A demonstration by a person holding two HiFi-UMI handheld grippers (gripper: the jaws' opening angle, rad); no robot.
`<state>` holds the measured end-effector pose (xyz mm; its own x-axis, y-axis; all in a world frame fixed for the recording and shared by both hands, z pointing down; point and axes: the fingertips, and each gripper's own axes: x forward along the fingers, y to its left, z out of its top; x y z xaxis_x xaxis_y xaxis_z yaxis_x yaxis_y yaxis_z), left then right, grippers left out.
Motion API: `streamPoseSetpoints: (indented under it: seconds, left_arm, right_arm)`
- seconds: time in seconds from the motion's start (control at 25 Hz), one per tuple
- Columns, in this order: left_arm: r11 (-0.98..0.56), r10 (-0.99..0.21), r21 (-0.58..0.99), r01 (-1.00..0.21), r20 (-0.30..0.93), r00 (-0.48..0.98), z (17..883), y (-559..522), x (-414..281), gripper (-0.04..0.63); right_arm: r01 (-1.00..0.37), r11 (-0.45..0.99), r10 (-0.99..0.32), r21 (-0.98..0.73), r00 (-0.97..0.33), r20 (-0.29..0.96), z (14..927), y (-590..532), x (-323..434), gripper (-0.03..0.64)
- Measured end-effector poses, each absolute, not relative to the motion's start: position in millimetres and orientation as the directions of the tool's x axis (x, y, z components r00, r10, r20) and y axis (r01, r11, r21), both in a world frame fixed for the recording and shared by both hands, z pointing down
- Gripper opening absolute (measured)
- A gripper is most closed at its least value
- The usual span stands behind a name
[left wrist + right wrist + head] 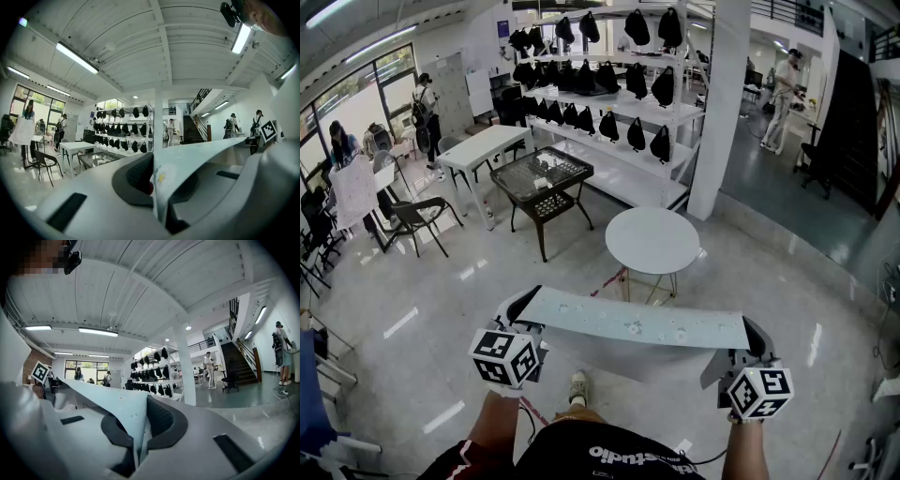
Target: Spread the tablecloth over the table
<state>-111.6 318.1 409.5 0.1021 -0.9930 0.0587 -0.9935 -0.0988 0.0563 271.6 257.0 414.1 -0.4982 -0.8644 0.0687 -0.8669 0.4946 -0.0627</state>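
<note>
One tablecloth, one round table, one glass-topped table

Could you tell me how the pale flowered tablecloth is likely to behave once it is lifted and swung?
Probably floppy: the pale flowered tablecloth hangs slack below the edge stretched between the left gripper and the right gripper. Likely light, since two pinched corners alone carry it. It may billow when swung.

I'm facing the round white table, standing mid-frame on the glossy floor, a glass-topped table sitting upper left.
</note>
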Motion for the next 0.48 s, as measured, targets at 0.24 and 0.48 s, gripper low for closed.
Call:
streamPoseSetpoints:
  seconds: [0.24,0.48]
  left_arm:
    - [-0.086,-0.995,0.062,-0.994,0.048,0.089,408.8,323.6,-119.0,0.020]
    - [-0.082,-0.996,0.062,-0.995,0.038,0.084,407.2,318.8,-119.9,0.020]
  right_arm:
    - [-0.863,0.501,-0.860,-0.060,-0.505,0.069,415.9,260.4,264.2,0.026]
    - [-0.864,0.501,-0.862,-0.051,-0.504,0.060,413.7,254.5,263.5,0.026]
